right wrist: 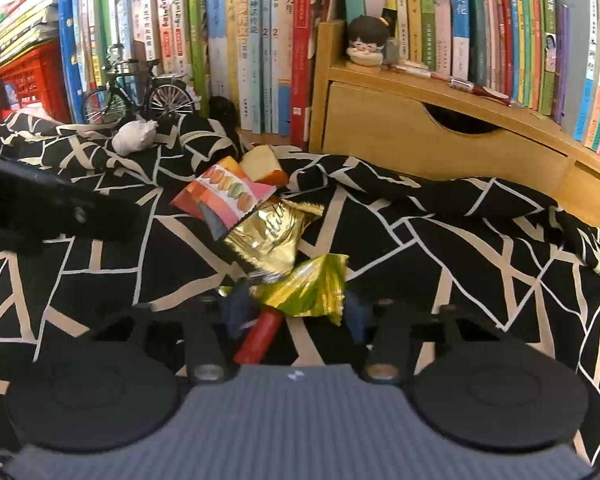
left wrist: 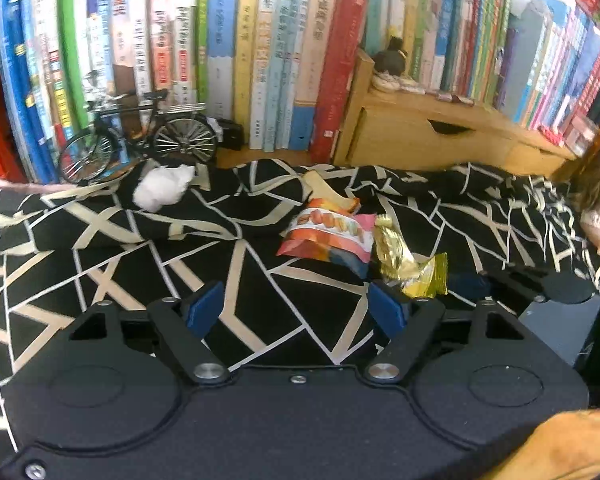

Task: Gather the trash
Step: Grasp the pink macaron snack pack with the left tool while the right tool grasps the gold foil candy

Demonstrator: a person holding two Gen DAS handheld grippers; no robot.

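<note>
Black-and-cream patterned cloth [right wrist: 440, 248] before bookshelf [right wrist: 236, 40]. Left tongs [left wrist: 300, 308]: wide, empty. Right tongs [right wrist: 296, 312]: spread around yellow-green wrapper [right wrist: 312, 292]; gold wrapper [right wrist: 268, 236] and pink snack packet [right wrist: 228, 196] just beyond.

My right hand-held gripper [right wrist: 292, 312] has its fingers either side of a green-gold wrapper [right wrist: 312, 288], red stick [right wrist: 258, 338] beneath.

A black cloth [right wrist: 440, 248] crossed by cream lines in an irregular geometric pattern carries a pink and orange snack packet [right wrist: 224, 196] printed with coloured macarons, a gold foil wrapper [right wrist: 270, 236], a yellow-green foil wrapper [right wrist: 312, 288] and a red stick [right wrist: 258, 338]. A white crumpled tissue [left wrist: 164, 188] lies by a black model bicycle [left wrist: 140, 136]. Each hand-held gripper has blue pads [left wrist: 206, 306] on black arms.
</note>
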